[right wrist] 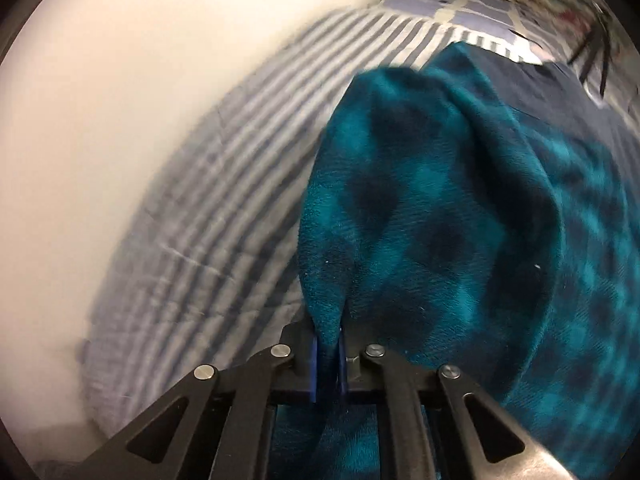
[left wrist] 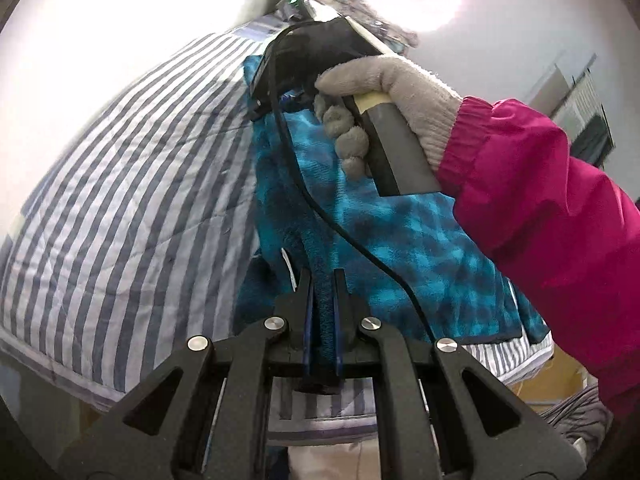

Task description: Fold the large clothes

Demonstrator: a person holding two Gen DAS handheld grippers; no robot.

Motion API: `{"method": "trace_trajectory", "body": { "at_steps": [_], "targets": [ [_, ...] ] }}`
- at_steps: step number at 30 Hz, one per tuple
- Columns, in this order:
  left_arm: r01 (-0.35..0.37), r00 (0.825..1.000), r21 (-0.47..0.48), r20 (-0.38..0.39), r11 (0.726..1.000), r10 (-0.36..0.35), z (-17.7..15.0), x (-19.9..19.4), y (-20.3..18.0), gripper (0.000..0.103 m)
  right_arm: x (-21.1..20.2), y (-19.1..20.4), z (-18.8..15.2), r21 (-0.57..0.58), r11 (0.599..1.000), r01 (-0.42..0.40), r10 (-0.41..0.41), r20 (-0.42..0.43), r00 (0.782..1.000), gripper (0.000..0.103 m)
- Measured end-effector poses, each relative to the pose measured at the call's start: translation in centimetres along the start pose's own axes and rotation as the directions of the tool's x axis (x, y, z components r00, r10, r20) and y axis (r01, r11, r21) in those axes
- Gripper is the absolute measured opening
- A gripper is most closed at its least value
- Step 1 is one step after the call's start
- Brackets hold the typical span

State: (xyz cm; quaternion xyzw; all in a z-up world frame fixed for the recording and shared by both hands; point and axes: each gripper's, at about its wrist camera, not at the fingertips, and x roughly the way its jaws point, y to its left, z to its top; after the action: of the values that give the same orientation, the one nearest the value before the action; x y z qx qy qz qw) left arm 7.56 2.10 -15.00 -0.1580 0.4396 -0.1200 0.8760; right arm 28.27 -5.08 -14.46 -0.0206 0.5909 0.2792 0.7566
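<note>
Now both grippers pinch the teal checked fleece garment [left wrist: 400, 248]: the left gripper [left wrist: 323, 280] has its 2 fingers closed on a fold, and the right gripper [right wrist: 327, 330] clamps another fold. It hangs over the striped quilt [left wrist: 120, 184].

No readable text, label, brand, number or sign appears in either view.

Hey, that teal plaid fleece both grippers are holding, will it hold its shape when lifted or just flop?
The teal plaid fleece will probably flop: it drapes in soft folds from the right gripper. It looks plush, so likely grippy rather than slippery between the left gripper fingers. Being thick and large, it may sag over the striped quilt.
</note>
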Motion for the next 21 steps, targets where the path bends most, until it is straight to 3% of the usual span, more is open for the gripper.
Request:
{"method": "trace_trajectory", "body": {
  "at_steps": [4,8,11,17,21],
  "targets": [
    [-0.011,1.000,0.098,0.009,0.995,0.010,-0.4,0.5,-3.0,0.005,-3.6,-4.5,-1.1,0.110,0.984,-0.140,0.128,0.106,0.986,0.004],
    [-0.006,1.000,0.168,0.009,0.986,0.005,-0.7,1.3,-5.2,0.005,-6.6,-10.2,-3.4,0.228,0.936,-0.267,0.219,0.217,0.951,0.004],
    [0.005,1.000,0.207,-0.005,0.978,-0.004,-1.1,1.8,-6.6,0.005,-7.4,-13.4,-5.1,0.297,0.896,-0.329,0.249,0.276,0.928,0.004],
    [0.028,0.998,0.276,-0.059,0.961,-0.012,-2.3,4.1,-9.9,0.005,-6.6,-19.4,-9.3,0.433,0.816,-0.383,0.252,0.329,0.910,0.004],
    [0.032,0.996,0.319,-0.090,0.947,-0.003,-2.9,5.5,-11.5,0.005,-5.3,-22.5,-11.5,0.521,0.734,-0.436,0.284,0.348,0.893,0.004]
  ]
}}
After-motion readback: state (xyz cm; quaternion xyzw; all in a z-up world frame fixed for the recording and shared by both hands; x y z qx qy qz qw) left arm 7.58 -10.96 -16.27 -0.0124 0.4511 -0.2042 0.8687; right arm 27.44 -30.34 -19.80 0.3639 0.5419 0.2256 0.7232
